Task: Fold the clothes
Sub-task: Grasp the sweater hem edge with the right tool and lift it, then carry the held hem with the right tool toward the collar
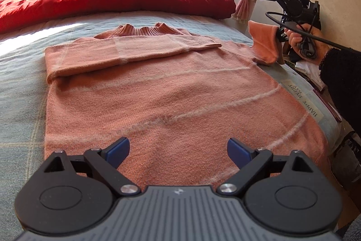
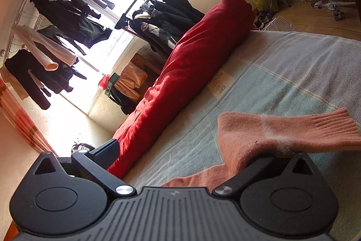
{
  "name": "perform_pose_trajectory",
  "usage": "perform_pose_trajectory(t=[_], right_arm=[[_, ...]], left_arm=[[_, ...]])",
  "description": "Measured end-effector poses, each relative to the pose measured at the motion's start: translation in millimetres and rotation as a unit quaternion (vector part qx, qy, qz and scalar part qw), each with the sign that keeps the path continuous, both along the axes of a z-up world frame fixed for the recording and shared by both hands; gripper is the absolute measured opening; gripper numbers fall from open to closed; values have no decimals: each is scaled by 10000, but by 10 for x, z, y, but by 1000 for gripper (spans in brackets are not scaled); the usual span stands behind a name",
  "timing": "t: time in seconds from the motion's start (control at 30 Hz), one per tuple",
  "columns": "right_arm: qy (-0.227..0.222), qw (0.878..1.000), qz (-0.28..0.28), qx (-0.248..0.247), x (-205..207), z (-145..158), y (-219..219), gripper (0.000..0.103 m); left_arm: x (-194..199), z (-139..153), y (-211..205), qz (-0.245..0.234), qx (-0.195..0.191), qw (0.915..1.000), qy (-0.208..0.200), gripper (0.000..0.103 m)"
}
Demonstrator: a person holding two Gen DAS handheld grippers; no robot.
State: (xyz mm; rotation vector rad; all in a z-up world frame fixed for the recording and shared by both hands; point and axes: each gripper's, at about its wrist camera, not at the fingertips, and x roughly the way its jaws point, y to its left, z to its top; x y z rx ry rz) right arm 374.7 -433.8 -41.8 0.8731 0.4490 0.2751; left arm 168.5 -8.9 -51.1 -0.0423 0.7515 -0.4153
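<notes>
One salmon-pink knitted sweater (image 1: 171, 92) lies flat on the bed's pale blue checked bedspread (image 1: 20, 119), its ribbed collar (image 1: 144, 29) pointing toward the rolled red quilt (image 1: 108, 1) that runs along the far side of the bed. One sleeve (image 1: 126, 53) is already folded across the chest, its ribbed cuff ending near the opposite shoulder. The left gripper (image 1: 178, 150) hovers above the sweater's hem, its blue-padded fingers (image 1: 118, 150) spread wide apart and holding nothing. At the bed's edge the right gripper (image 1: 278, 34), gripped in a person's hand (image 1: 300, 37) with a dark sleeve (image 1: 338, 73), has the sweater's other sleeve (image 1: 265, 44) lifted off the bedspread. In the right wrist view that sleeve (image 2: 282, 134) is draped over one finger with its ribbed cuff (image 2: 334, 125) sticking out to the side, while the other finger (image 2: 106, 153) stands well away from it, so the right gripper's (image 2: 180, 157) jaws look apart with the fabric hooked over one side rather than pinched, though the covered fingertip cannot be seen. A white label reading "HAPPY EVERY DAY" (image 1: 303, 101) sits on the bedspread just beside the sweater's edge. Dark jackets (image 2: 158, 22) hang on a clothes rail before a bright window (image 2: 126, 42).
</notes>
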Motion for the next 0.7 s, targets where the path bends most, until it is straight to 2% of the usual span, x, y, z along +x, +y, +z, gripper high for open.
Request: perform_pose_trajectory(t=[0.13, 0.47, 0.7], right_arm=[[-23, 9998, 187, 68, 50, 87, 248, 103], [-144, 9970, 711, 267, 146, 299, 835, 103], [-158, 9941, 1052, 188, 243, 410, 1256, 103]], left_arm=[[-71, -1, 57, -36, 72, 10000, -32, 93], [-126, 0, 261, 30, -44, 10000, -44, 93], [-143, -37, 395, 116, -143, 9998, -36, 93]])
